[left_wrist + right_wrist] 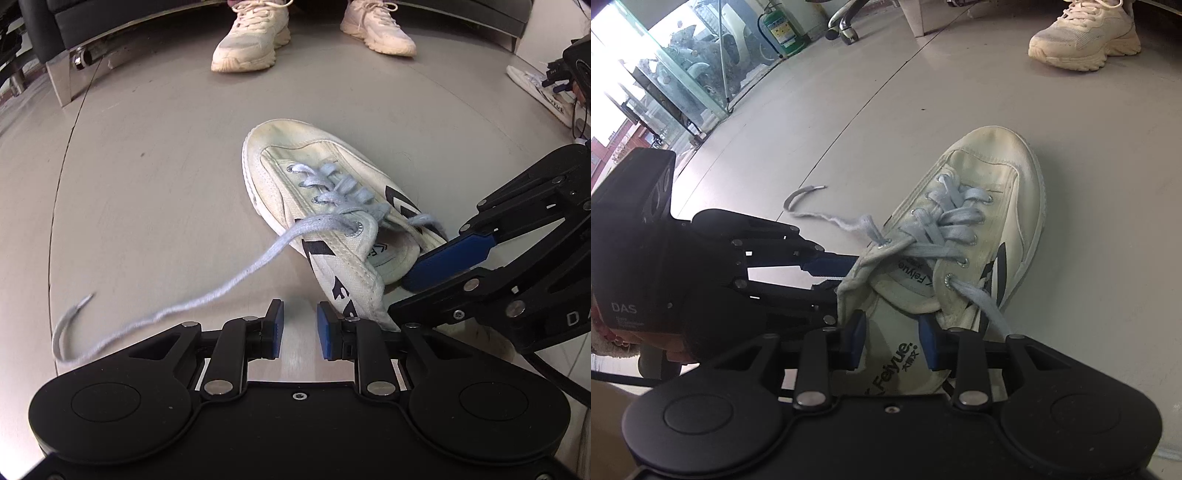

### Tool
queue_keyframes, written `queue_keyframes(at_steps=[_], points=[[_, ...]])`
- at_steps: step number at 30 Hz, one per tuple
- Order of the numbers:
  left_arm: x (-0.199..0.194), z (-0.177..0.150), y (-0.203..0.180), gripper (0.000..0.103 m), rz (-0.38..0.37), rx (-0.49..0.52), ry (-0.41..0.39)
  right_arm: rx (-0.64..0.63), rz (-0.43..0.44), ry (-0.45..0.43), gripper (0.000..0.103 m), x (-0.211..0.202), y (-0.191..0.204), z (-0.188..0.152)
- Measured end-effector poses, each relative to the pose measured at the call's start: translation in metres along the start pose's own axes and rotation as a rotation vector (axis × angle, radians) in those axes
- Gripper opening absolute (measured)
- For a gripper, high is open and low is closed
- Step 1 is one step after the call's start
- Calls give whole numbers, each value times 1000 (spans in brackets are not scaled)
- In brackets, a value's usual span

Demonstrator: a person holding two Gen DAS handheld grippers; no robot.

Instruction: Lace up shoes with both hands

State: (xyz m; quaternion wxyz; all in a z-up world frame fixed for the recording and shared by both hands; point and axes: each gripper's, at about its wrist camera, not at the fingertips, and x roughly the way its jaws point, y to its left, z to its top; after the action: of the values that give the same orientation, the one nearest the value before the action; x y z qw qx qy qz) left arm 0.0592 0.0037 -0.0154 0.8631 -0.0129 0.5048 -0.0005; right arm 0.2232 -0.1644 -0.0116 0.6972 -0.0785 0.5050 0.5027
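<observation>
Left tool (299,332): held low over the floor (155,177), pointing toward the heel side of the canvas sneaker (325,206). Jaws stand a little apart with nothing between them; the blue pads (276,330) are bare. In the right wrist view the left tool (831,273) comes in from the left, its tips at the sneaker's collar edge; whether they touch the cloth, cannot tell.

Right tool (892,345): held level at the heel opening, jaws parted, one finger on each side of the insole (897,358), which is printed "Feiyue". No clamping visible. In the left wrist view the right tool (436,269) reaches in from the right, one blue finger lying against the heel rim.

Sneaker: lying on the floor, toe pointing away from both tools. Grey-blue shoelace (332,188) crosses through the eyelets. One free end (155,314) trails over the floor to the left; the other end (982,302) leaves the top eyelet on the right side.

Beyond the toe, a person's cream trainers (251,40) stand on the floor.
</observation>
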Motion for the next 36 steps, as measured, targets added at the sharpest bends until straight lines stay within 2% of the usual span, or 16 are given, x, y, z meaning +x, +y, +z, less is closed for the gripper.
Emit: queue_keyframes(at_steps=[7, 12, 13, 14, 17, 18, 20, 22, 23, 24, 27, 29, 30, 32, 34, 36], points=[[30, 33, 28, 19, 3, -41, -30, 61, -53, -79, 30, 10, -27, 34], [26, 50, 55, 23, -36, -256, 1, 188, -27, -112, 35, 12, -45, 50], [21, 53, 61, 28, -45, -290, -2, 206, -26, -118, 35, 5, -44, 48], [14, 56, 64, 34, -41, -300, -12, 208, -24, -132, 43, -4, -40, 46], [-19, 62, 66, 72, -14, -312, -52, 217, -26, -206, 70, -42, -32, 37], [-31, 63, 65, 77, -4, -315, -68, 219, -36, -229, 82, -55, -28, 35], [-59, 68, 62, 92, 15, -321, -98, 187, -77, -266, 98, -81, -16, 33], [-91, 73, 55, 102, 1, -311, -147, 124, -144, -303, 103, -106, 2, 32], [-103, 74, 52, 103, -10, -310, -168, 85, -185, -323, 103, -119, 13, 32], [-116, 75, 48, 103, -23, -314, -190, 51, -226, -353, 103, -133, 24, 31], [-138, 81, 40, 103, -11, -354, -207, 34, -364, -590, 103, -184, 57, 19], [-151, 82, 35, 103, 11, -384, -208, 37, -403, -764, 103, -205, 69, 8], [-155, 82, 33, 103, 2, -383, -220, 46, -401, -806, 103, -209, 68, 5], [-162, 80, 27, 103, 5, -358, -268, 125, -328, -770, 103, -205, 56, 4], [-168, 77, 19, 103, 32, -300, -319, 210, -248, -665, 103, -195, 44, 6], [-169, 73, 13, 103, 14, -232, -316, 263, -200, -540, 103, -179, 39, 4]])
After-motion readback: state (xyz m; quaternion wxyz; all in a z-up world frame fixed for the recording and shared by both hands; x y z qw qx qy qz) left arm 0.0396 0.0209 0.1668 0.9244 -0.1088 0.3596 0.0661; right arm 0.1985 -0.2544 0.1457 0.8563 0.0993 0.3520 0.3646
